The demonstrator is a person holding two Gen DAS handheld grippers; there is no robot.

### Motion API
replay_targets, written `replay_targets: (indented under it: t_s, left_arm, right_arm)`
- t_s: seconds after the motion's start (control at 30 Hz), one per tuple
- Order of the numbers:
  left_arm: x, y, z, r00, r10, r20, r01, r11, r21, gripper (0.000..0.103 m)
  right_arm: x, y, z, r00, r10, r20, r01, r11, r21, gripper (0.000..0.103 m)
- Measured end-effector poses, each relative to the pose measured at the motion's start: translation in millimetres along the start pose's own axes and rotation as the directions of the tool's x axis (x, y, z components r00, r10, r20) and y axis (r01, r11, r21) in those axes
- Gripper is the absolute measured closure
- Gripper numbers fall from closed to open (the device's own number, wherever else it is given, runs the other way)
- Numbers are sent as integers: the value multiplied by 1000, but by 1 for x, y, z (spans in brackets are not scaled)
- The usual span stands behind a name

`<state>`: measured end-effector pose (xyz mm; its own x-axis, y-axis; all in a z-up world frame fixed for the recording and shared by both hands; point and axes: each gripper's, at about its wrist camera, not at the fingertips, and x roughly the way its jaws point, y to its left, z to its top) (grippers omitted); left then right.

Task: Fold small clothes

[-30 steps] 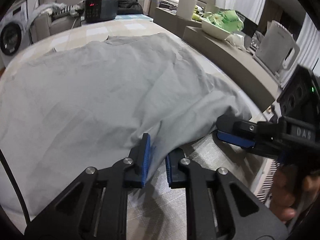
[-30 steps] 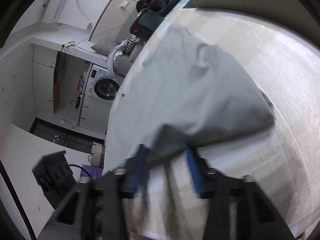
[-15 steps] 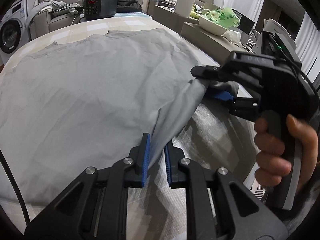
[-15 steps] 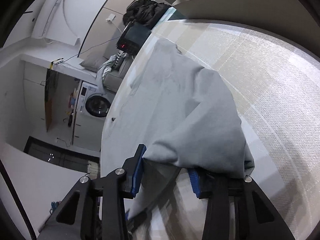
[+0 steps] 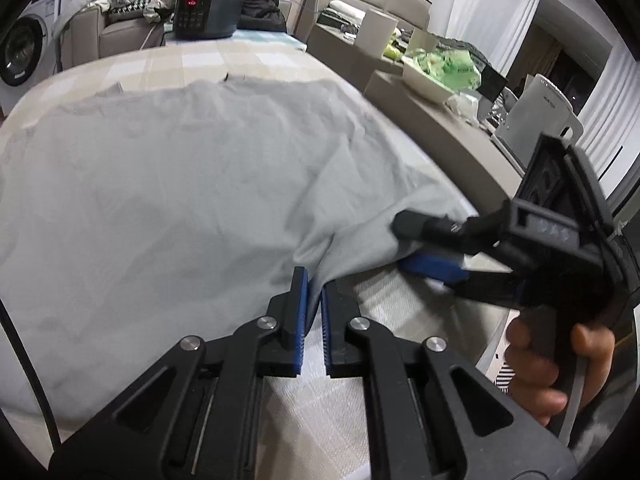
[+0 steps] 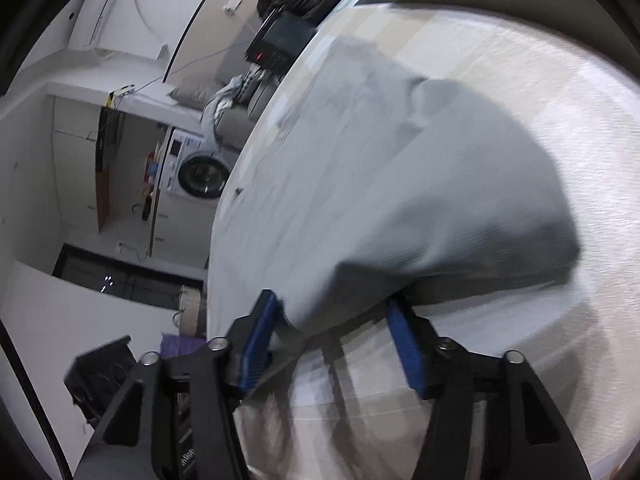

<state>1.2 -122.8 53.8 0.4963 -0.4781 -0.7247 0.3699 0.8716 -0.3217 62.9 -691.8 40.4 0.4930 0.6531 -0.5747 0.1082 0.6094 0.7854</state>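
On the checked table (image 5: pixel 224 60), a grey shirt (image 5: pixel 168 184) lies spread. Left gripper (image 5: pixel 314 280) pinches its near hem; right gripper (image 6: pixel 332 320) opening, hem loose between the jaws.

Round table (image 5: pixel 248 60), beige-white checked woven cloth; grey garment (image 5: pixel 168 200) spread across; black multicooker (image 5: pixel 208 14) at far edge.

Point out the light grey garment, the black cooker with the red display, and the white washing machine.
Light grey garment (image 5: pixel 168 200): left wrist view, middle of the spread cloth.
Black cooker with the red display (image 5: pixel 206 14): left wrist view, its front panel.
White washing machine (image 6: pixel 200 172): right wrist view, its round door.
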Motion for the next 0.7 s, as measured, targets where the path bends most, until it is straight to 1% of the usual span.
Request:
replay_targets:
  t_s: [0.1, 0.17, 0.23, 0.3, 0.37, 0.5, 0.57, 0.6, 0.63, 0.67, 0.7]
  left_arm:
    - [-10, 0, 10, 1000, -9, 23, 9, 1000, -3, 100]
    - [-15, -1, 13, 999, -4, 32, 4, 1000, 3, 100]
    - [-18, -3, 12, 999, 1, 35, -1, 1000, 13, 100]
    - [-17, -4, 7, 1000, 6, 25, -6, 1000, 27, 100]
    - [-14, -6, -1, 1000, -9, -1, 9, 999, 36, 100]
    - [-9, -5, -16, 1000, -16, -16, 17, 999, 44, 100]
    - [-7, -2, -21, 999, -27, -29, 28, 999, 34, 100]
    - [-6, 1, -23, 998, -32, -45, 33, 999, 26, 100]
    - [-5, 3, -24, 998, -31, -55, 32, 999, 17, 100]
    - [-4, 7, -24, 998, -31, -61, 32, 999, 6, 100]
    - [-4, 11, -24, 998, -34, -59, 34, 999, -7, 100]
  right_arm:
    - [13, 5, 7, 1000, 10, 21, -11, 999, 35, 43]
    - [17, 2, 14, 998, 25, 57, -30, 995, 93, 43]
    - [17, -2, 22, 995, 17, 99, -33, 987, 156, 43]
    - [14, -3, 27, 990, -18, 143, -8, 983, 181, 43]
    - [13, -1, 29, 983, -54, 174, 23, 984, 174, 44]
    - [11, 6, 31, 972, -125, 198, 103, 987, 122, 45]
    - [10, 7, 31, 970, -132, 205, 112, 988, 110, 46]
    - [12, 6, 33, 968, -145, 206, 126, 987, 101, 54]
    - [11, 5, 32, 964, -169, 207, 154, 984, 87, 59]
    - [12, 4, 33, 963, -173, 208, 160, 984, 79, 64]
    - [13, 4, 33, 963, -171, 210, 159, 985, 72, 67]
